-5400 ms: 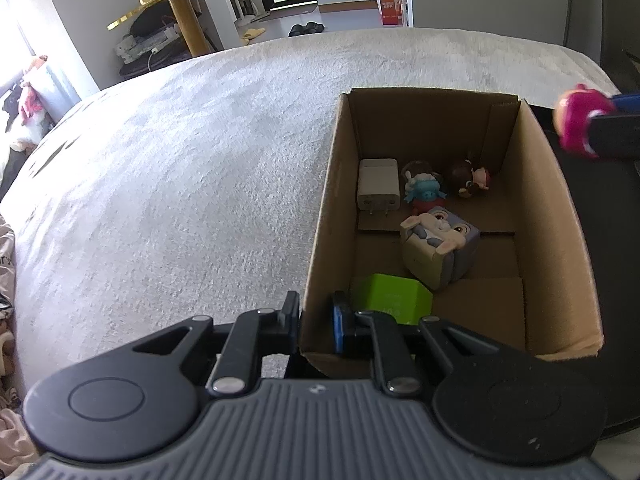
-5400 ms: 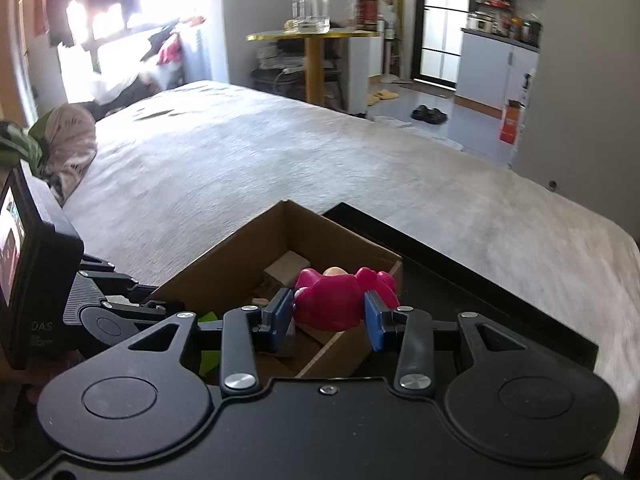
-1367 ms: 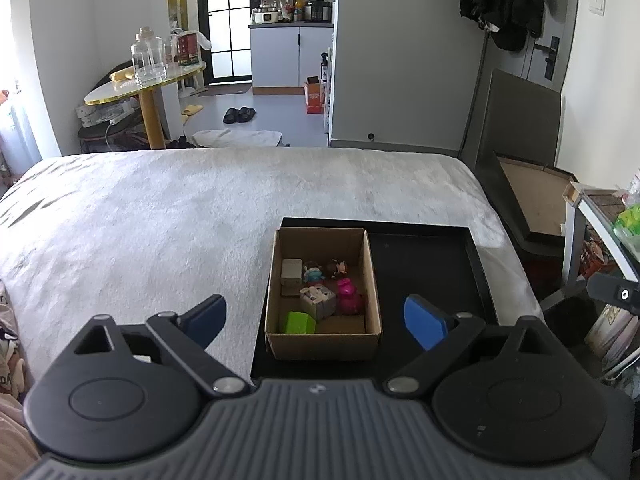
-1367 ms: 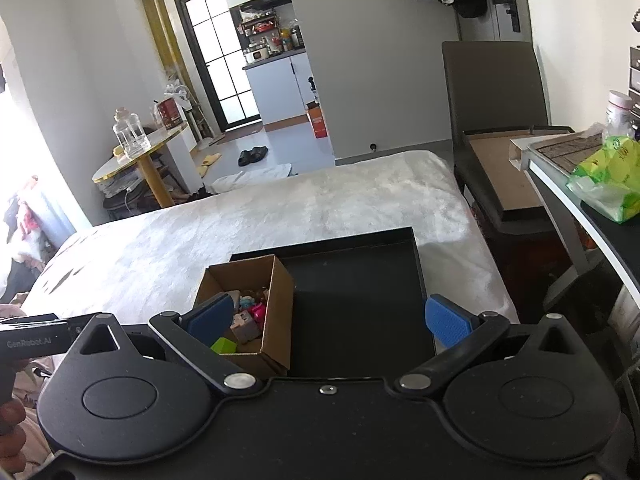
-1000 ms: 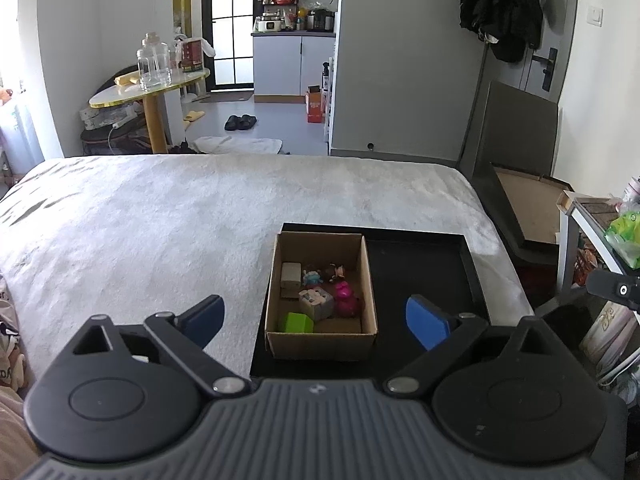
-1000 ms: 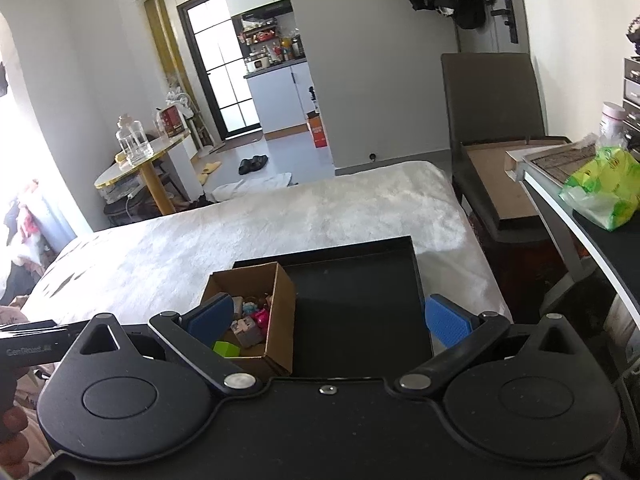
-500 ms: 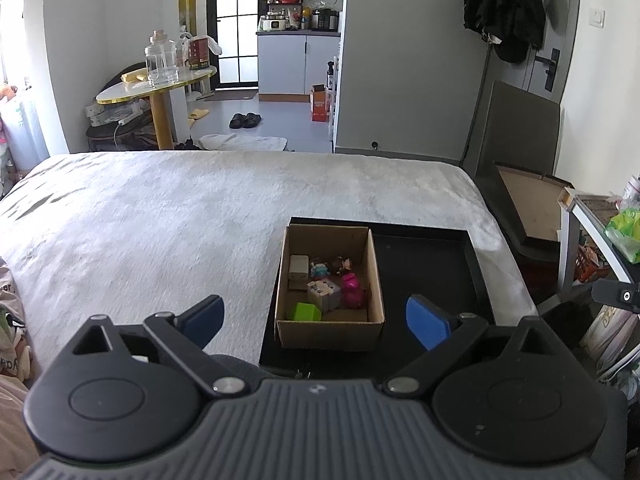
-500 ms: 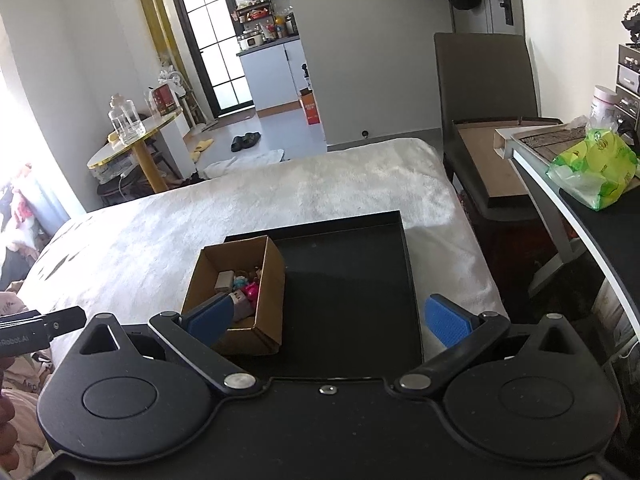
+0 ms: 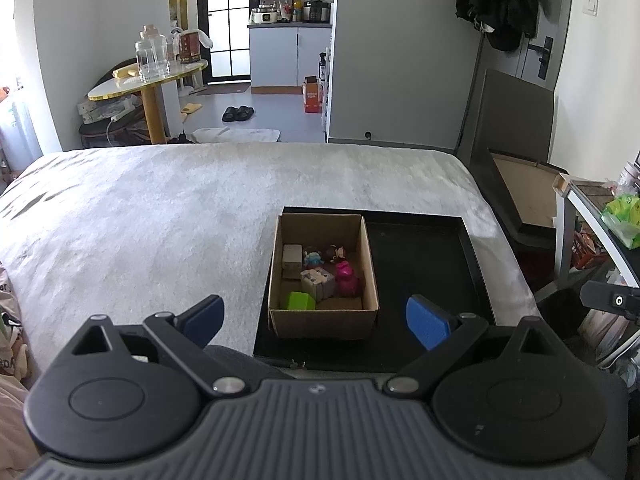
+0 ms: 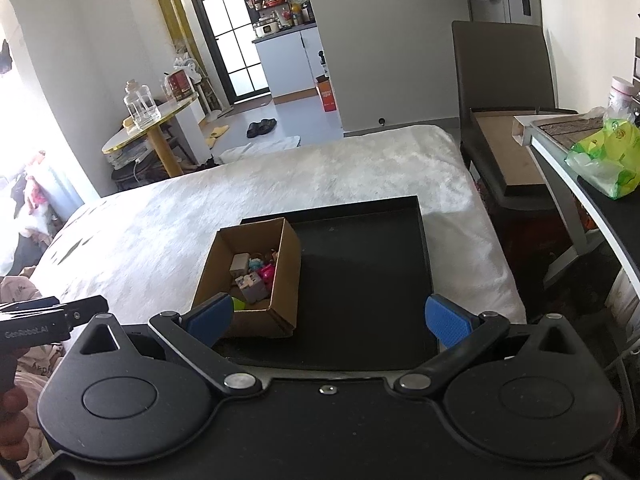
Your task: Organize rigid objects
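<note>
I have both tongs spread wide and holding nothing: the left tongs [image 9: 316,320] and the right tongs [image 10: 328,318] hang well back from the work, high above the near end of the bed.

The toys are all in the cardboard box [image 9: 323,322], which stands at the left end of the black tray [image 9: 424,264] on the bed [image 9: 160,216]. Inside I make out a pink figure [image 9: 345,274], a green block [image 9: 301,301], a grey cube toy [image 9: 318,280], a pale adapter [image 9: 292,257] and two small figurines at the back, too small to tell apart. I judge them hard, light plastic, smooth enough to slip, so I would pinch each across its flattest pair of sides. The box itself is light and its walls will flex; a grip over one rim edge should do.

The bed cover is soft and fluffy, so anything on it may tip; the tray gives firmer footing. Beyond the bed are a round table [image 9: 148,82] with glass jars, a kitchen doorway, and a dark chair on the right.
</note>
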{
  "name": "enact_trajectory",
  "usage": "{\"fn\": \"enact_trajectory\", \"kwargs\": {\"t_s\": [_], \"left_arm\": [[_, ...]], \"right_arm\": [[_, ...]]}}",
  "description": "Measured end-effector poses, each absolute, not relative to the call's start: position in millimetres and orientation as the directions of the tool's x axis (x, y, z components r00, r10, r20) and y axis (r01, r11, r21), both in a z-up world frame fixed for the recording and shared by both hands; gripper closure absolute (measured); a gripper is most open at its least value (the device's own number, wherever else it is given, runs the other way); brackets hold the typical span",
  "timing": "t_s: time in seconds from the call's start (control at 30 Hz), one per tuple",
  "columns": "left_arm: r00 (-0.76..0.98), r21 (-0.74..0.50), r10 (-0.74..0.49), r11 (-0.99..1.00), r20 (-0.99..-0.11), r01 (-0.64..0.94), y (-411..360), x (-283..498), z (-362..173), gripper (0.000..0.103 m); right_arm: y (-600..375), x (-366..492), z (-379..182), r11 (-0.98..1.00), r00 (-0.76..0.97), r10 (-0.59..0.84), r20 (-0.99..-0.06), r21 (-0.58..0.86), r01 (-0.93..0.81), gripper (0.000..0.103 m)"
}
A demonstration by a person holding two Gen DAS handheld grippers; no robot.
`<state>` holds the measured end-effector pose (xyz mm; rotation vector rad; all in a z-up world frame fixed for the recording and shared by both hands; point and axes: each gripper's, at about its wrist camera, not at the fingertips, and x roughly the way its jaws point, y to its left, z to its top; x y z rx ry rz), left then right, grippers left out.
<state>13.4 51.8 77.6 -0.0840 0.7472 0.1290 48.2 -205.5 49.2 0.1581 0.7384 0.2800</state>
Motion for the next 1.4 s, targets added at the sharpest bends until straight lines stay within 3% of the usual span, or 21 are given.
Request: {"fn": "enact_trajectory", "kwargs": {"t_s": [1.4], "left_arm": [[0.711, -0.039, 0.080, 0.988, -0.698, -0.149, 52.9, 14.2, 69.0, 0.006]], "right_arm": [[-201.9, 47.9, 47.7, 0.947, 0.690, 0.321, -0.648, 0.238, -0.217, 0.000]]}}
